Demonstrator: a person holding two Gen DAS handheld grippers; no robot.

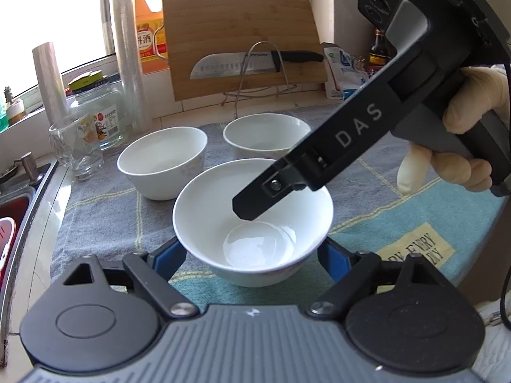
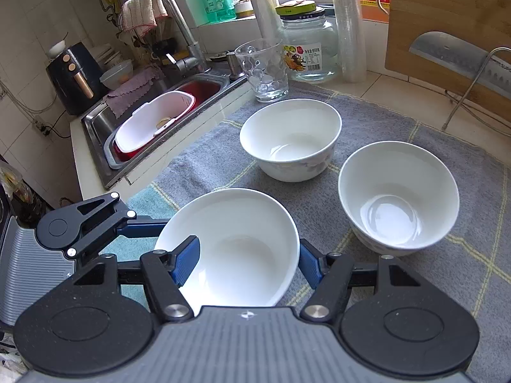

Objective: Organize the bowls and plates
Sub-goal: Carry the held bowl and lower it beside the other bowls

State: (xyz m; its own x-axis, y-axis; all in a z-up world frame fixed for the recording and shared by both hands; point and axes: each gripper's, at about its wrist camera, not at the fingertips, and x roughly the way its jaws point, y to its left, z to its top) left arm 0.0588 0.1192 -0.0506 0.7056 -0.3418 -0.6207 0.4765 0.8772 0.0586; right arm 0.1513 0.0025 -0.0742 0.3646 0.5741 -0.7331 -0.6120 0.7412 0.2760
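Grey cloth [image 1: 105, 204]: spread over the counter under all the crockery; probably there to cushion and stop sliding.
Sink [image 2: 95, 118]: far left, off the cloth's edge, a red-and-white basin inside.
Drinking glass [image 1: 75, 150]: upright at the cloth's left corner, well apart from the work.
Left bowl [image 1: 163, 162]: white, upright, empty, on the cloth, near the others but not touching; likely a stacking partner.
Left gripper [image 1: 252, 255]: blue pads against both lower flanks of the near bowl; reads as a steadying clamp, low where the wall is narrowest.
Near bowl [image 1: 217, 223]: the piece in hand; white, empty, close to the cloth's front edge between both tools.
Far bowl [image 1: 265, 134]: behind, upright, empty, untouched.
Right gripper [image 2: 247, 263]: one finger inside the near bowl, the other just outside its wall, so straddling the rim; jaws narrow, but actual pinch on the wall cannot be told.
Gloved hand [image 1: 463, 146]: far right, wrapped round the right tool's handle, angled steeply down so the finger clears the rim.
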